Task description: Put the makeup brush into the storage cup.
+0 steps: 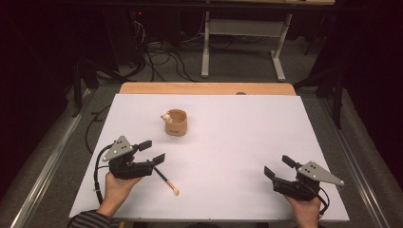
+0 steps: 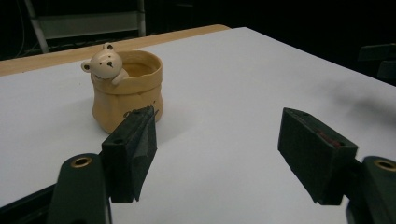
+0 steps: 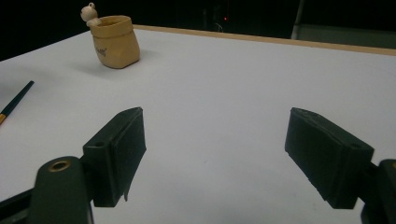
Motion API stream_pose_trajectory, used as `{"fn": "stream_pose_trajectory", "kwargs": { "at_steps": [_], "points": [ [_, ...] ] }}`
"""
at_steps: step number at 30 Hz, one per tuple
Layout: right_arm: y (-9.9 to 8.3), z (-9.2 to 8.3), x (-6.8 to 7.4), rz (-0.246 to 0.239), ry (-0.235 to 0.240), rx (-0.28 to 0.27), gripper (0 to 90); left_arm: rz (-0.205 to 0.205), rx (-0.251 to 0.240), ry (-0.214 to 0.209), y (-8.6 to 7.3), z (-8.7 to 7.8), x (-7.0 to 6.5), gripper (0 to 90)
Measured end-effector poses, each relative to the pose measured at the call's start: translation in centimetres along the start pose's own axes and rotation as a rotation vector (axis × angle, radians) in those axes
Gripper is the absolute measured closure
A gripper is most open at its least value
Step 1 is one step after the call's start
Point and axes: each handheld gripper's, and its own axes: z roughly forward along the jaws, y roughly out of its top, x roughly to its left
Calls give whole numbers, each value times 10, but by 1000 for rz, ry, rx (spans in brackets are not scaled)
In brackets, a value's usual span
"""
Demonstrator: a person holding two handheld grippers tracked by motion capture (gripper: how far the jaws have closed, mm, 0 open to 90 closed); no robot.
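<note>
A tan ceramic pot (image 1: 176, 122) with a small bear figure on its rim stands on the white table (image 1: 237, 137), left of centre toward the back. A thin dark brush (image 1: 166, 181) with a pale tip lies near the front left. My left gripper (image 1: 153, 151) is open beside the brush's handle end, pointing toward the pot (image 2: 127, 91); nothing sits between its jaws (image 2: 217, 135). At the front right, my right gripper (image 1: 277, 166) is open and empty (image 3: 215, 126). It faces the pot (image 3: 114, 41) far off, with the brush (image 3: 14, 103) at its left edge.
A wooden strip (image 1: 206, 89) runs along the table's back edge. Behind it, on the dark floor, are cables and a white desk frame (image 1: 205, 42). White surface stretches between the two grippers and to the right of the pot.
</note>
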Motion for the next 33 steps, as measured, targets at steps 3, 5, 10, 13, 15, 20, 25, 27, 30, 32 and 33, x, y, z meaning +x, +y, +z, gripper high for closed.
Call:
{"fn": "stream_pose_trajectory", "kwargs": {
  "at_steps": [3, 5, 10, 13, 15, 20, 25, 27, 30, 32, 33],
  "points": [
    [0, 0, 0, 0, 3, 0, 221, 1, 10, -2, 3, 2, 1, 288],
    [0, 0, 0, 1, 3, 1, 221, 3, 19, -4, 4, 3, 1, 288],
    [0, 0, 0, 2, 7, 2, 221, 11, 37, -10, 8, 7, 1, 287],
    [0, 0, 0, 2, 6, 0, 221, 21, 53, -13, 11, 9, 1, 287],
    [0, 1, 0, 4, 7, 1, 221, 28, 64, -16, 13, 11, 1, 285],
    [0, 1, 0, 4, 9, 4, 221, 45, 101, -18, 17, 15, 1, 278],
    [0, 1, 0, 6, 6, 2, 221, 63, 139, -20, 21, 18, 0, 270],
    [0, 1, -1, 6, 6, 2, 221, 70, 151, -26, 22, 19, -1, 269],
    [0, 1, -1, 5, 7, 2, 221, 84, 172, -31, 24, 20, -2, 268],
    [0, 1, -1, 6, 9, 2, 221, 89, 182, -33, 25, 21, -2, 268],
    [0, 1, -1, 8, 8, 2, 221, 90, 186, -35, 26, 21, -2, 266]
  ]
}}
